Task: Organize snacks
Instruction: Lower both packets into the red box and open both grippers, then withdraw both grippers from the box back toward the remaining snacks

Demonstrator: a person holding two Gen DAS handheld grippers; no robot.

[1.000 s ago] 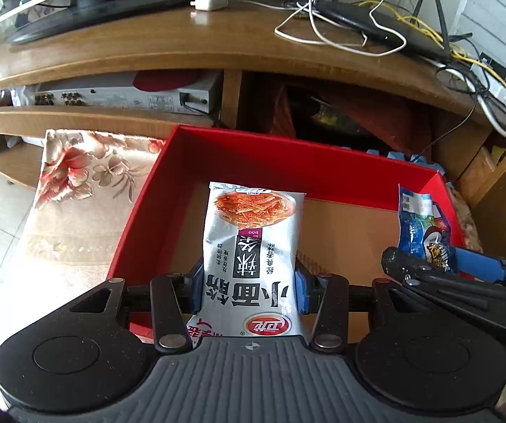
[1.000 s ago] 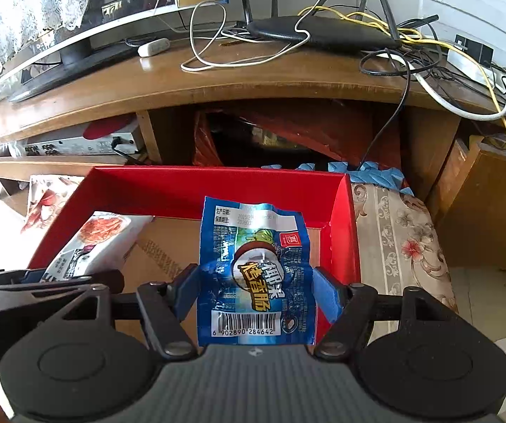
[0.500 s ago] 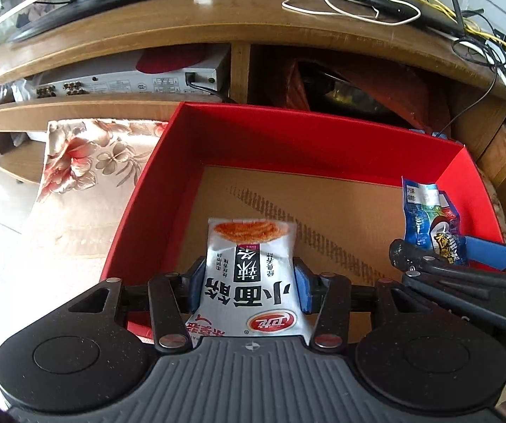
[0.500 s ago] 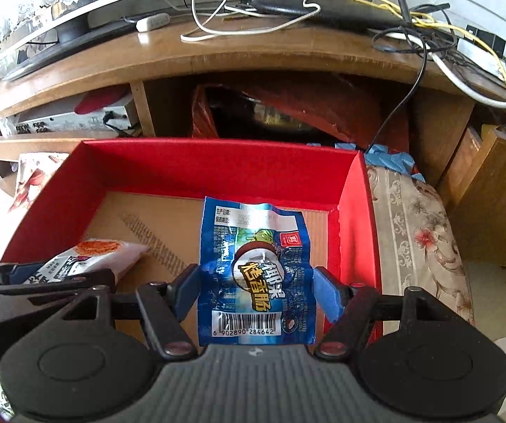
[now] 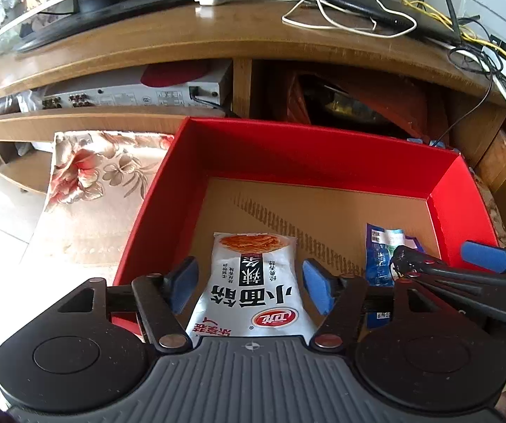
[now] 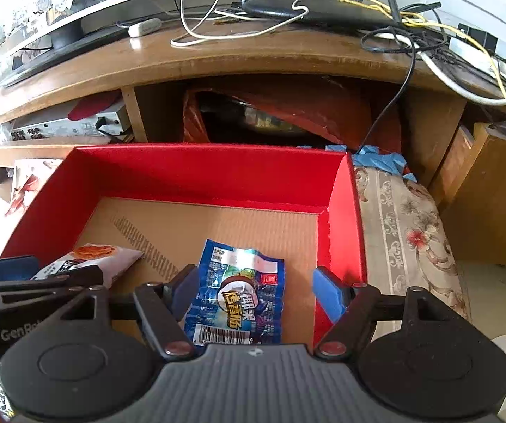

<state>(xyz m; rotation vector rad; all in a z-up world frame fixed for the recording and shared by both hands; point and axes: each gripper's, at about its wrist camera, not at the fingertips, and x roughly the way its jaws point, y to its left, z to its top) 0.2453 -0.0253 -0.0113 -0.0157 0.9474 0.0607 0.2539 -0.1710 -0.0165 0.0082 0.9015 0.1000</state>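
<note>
Under the front edge of a long wooden TV stand [image 5: 168, 47] sits a red box [image 5: 309, 151] with a bare cardboard floor, resting on a floral cloth [image 5: 90, 183] that shows at both its sides; on the stand's top, a monitor base at the left, a black router [image 6: 309, 10] and a tangle of white, black and yellow cables at the right; on the shelf below, a silver AV unit [image 5: 133, 93] with a dark red disc lying on it; in the middle bay behind the box, a red bag, contents dim

Inside the box, two snack packets lie flat on the cardboard, well apart; white noodle-snack packet [image 5: 253, 285] toward the box's left wall, print upside down in the left wrist view; blue sausage packet [image 6: 240, 296] toward the right wall, crumpled at its top edge, barcode end nearest the camera

Left gripper [image 5: 249, 285]: jaws opening, blue pads clear of the white packet on both sides, packet between them but released; right gripper [image 6: 254, 290]: jaws opening, a wide gap at the right pad, left pad just beside the blue packet's edge, no grip visible; each gripper's dark frame shows at the other view's edge, low over the box's near side
</note>
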